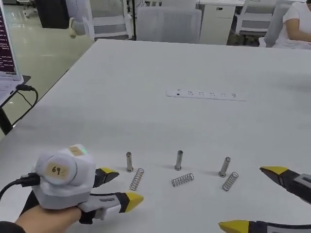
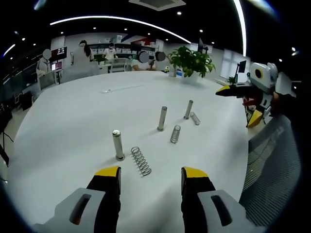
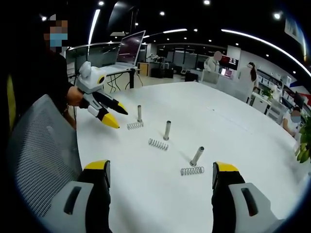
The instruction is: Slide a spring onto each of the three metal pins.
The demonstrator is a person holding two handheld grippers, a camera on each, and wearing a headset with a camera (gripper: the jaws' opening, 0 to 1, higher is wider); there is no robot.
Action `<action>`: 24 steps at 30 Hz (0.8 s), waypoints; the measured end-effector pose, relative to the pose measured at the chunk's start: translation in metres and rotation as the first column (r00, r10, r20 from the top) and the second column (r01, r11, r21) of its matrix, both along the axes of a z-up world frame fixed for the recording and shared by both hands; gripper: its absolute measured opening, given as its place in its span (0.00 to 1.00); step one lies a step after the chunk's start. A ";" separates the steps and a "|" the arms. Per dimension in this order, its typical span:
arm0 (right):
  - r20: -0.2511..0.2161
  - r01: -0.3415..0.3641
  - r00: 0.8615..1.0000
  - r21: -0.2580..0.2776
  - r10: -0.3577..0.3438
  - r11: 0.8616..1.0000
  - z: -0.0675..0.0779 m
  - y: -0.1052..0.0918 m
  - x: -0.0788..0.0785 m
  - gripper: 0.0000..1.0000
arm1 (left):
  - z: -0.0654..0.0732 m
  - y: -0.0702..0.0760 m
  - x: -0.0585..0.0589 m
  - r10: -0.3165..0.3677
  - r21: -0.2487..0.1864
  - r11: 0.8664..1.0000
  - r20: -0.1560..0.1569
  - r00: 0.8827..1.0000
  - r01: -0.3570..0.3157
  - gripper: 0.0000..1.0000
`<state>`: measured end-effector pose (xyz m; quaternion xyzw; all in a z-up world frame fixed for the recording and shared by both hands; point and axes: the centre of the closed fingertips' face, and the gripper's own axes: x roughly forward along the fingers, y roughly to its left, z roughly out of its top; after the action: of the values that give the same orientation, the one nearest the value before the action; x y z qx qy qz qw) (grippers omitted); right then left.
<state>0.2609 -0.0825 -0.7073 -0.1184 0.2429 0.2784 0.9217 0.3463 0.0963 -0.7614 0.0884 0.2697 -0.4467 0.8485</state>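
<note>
Evidently the springs [image 1: 182, 179] lie beside their upright pins [image 1: 179, 159] for easy pickup; left hand-held gripper [image 2: 151, 171] and right hand-held gripper [image 3: 161, 166] gape wide, empty.

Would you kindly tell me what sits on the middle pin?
Nothing: the middle pin stands bare in full view; a spring lies on the table beside it.

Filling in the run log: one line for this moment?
phase: pre-grasp | left gripper: open, empty, aimed at left spring | right gripper: open, empty, near right spring | pins: three upright, bare | springs: three lying on table
</note>
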 end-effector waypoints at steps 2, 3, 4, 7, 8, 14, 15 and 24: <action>0.000 0.002 1.000 0.001 -0.002 1.000 0.000 -0.001 0.000 0.86 | 0.000 0.000 0.001 0.004 0.002 1.000 0.002 1.000 -0.004 0.43; 0.000 0.002 1.000 0.001 -0.002 1.000 0.000 -0.001 0.000 0.86 | 0.000 0.000 0.001 0.006 0.002 1.000 0.003 1.000 -0.006 0.43; -0.001 0.002 1.000 0.000 -0.002 1.000 0.000 -0.001 0.000 0.86 | 0.000 0.000 0.003 0.009 0.004 1.000 0.003 1.000 -0.009 0.42; -0.002 0.004 1.000 -0.001 -0.004 1.000 0.000 -0.002 0.000 0.86 | -0.001 -0.001 0.003 0.012 0.006 1.000 0.000 1.000 -0.012 0.41; 0.000 0.005 1.000 0.002 -0.005 1.000 0.000 -0.002 0.000 0.86 | -0.003 -0.001 0.004 0.014 0.011 1.000 0.000 1.000 -0.014 0.41; 0.000 0.004 1.000 0.000 -0.004 1.000 0.000 -0.003 0.000 0.86 | -0.007 -0.002 0.007 0.013 0.027 1.000 -0.002 1.000 -0.013 0.38; 0.000 0.005 1.000 0.001 -0.005 1.000 0.000 -0.003 0.000 0.86 | -0.007 -0.003 0.008 0.012 0.028 1.000 -0.002 1.000 -0.012 0.38; -0.005 0.006 1.000 0.001 -0.006 1.000 0.000 -0.005 0.000 0.86 | -0.015 -0.009 0.010 -0.005 0.050 0.999 -0.007 1.000 0.005 0.35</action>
<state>0.2614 -0.0873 -0.7075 -0.1167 0.2453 0.2759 0.9220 0.3565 0.0870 -0.7762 0.1087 0.2834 -0.4424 0.8439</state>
